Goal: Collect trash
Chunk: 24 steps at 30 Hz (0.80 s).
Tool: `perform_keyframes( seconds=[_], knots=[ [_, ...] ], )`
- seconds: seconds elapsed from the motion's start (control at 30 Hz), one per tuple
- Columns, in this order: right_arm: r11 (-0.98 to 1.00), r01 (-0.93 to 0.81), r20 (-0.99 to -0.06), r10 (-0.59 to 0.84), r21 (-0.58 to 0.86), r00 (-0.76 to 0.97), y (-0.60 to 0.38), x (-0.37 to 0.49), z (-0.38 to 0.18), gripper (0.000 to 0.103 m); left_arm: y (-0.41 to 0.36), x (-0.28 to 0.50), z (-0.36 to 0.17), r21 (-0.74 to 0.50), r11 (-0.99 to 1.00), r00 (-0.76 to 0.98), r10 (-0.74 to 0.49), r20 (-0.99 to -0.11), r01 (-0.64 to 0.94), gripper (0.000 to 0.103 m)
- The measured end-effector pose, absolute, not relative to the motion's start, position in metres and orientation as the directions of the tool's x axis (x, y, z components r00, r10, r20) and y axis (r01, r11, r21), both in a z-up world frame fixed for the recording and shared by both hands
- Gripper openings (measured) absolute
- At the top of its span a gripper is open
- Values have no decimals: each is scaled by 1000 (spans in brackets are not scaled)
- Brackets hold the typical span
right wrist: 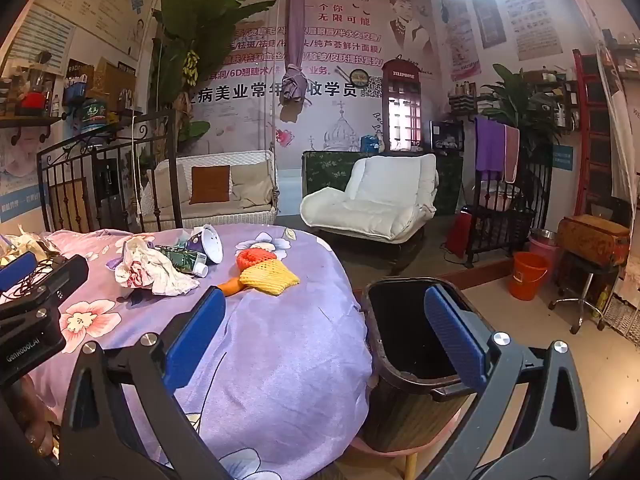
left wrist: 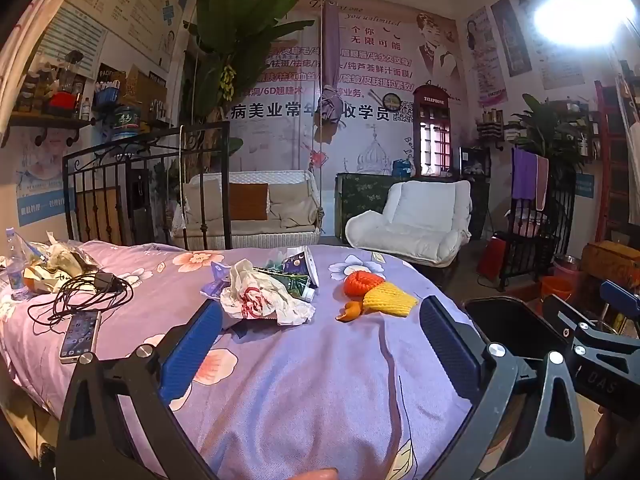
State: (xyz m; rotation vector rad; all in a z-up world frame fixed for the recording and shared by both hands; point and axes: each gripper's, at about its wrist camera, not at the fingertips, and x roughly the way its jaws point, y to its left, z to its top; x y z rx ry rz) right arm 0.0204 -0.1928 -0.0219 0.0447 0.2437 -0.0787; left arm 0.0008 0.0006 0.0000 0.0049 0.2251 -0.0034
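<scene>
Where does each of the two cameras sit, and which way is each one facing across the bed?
Left wrist: sits on the left gripper, open and empty, facing along the bed toward the crumpled paper; the right gripper's body shows at the right edge.
Right wrist: sits on the right gripper, open and empty, facing the bed's edge and the bin beside it; the left gripper's body shows at left.
Shared: yellow foam net, paper, white armchair.

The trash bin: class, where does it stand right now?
In the right wrist view the trash bin stands on the floor at the right edge of the bed, below the white armchair.
</scene>
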Motion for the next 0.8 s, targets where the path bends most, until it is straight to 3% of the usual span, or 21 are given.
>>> perform_keyframes(
  seconds=[0.8],
  knots=[
    [996, 82, -247, -71, 35, 966, -187, 21, -20, 99, 1, 0, -1, 0, 1000, 977, -9, -215, 9, 98]
  ],
)
